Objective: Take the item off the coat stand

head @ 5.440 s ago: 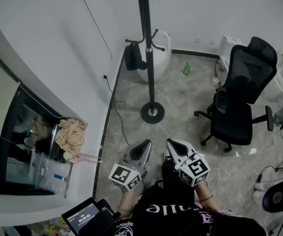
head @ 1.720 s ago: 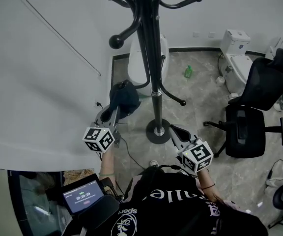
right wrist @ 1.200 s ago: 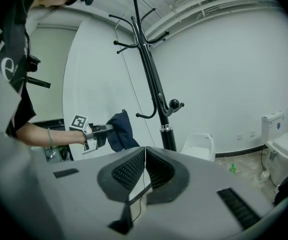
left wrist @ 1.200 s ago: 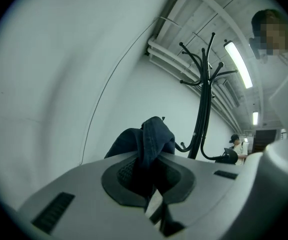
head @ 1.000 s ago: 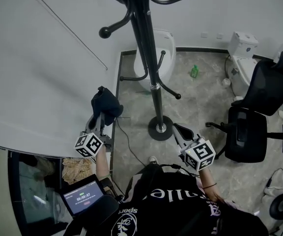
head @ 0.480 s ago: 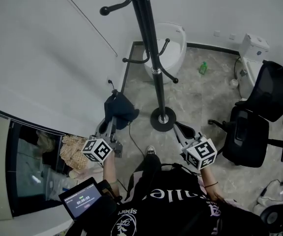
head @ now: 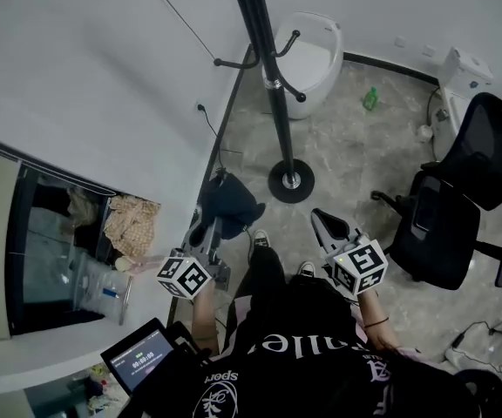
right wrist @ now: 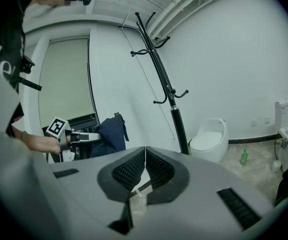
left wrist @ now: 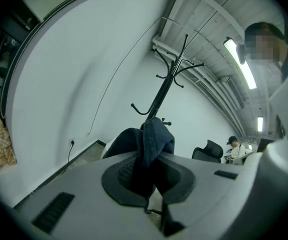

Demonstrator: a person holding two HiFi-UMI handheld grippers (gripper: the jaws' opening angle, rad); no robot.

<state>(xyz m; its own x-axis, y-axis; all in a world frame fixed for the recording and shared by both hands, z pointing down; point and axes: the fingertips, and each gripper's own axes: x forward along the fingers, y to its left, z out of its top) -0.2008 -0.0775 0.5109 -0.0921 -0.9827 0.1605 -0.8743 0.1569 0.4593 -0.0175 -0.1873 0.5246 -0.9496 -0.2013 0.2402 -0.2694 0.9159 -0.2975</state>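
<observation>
Where the dark cloth item (head: 232, 204) is: clamped in the left gripper (head: 212, 228), clear of the coat stand (head: 273, 85) and not touching it
Left gripper: jaws closed tight on a fold of the dark cloth item; in the left gripper view the blue fabric rises out from between the pads and bunches above them
Right gripper (head: 322, 219): jaws pressed together with nothing between them, held out in front of the person at about the same height as the left gripper
Coat stand: black pole upright on a round base, standing on the floor (head: 347, 159) beyond both grippers; the hooks that show are bare
Wall (head: 103, 85): white, to the left; the left gripper and its cloth are near its foot
Office chair (head: 447, 225): black, to the right, well apart from the coat stand
Green bottle (head: 370, 99): small, upright on the floor past the coat stand, near the far wall
</observation>
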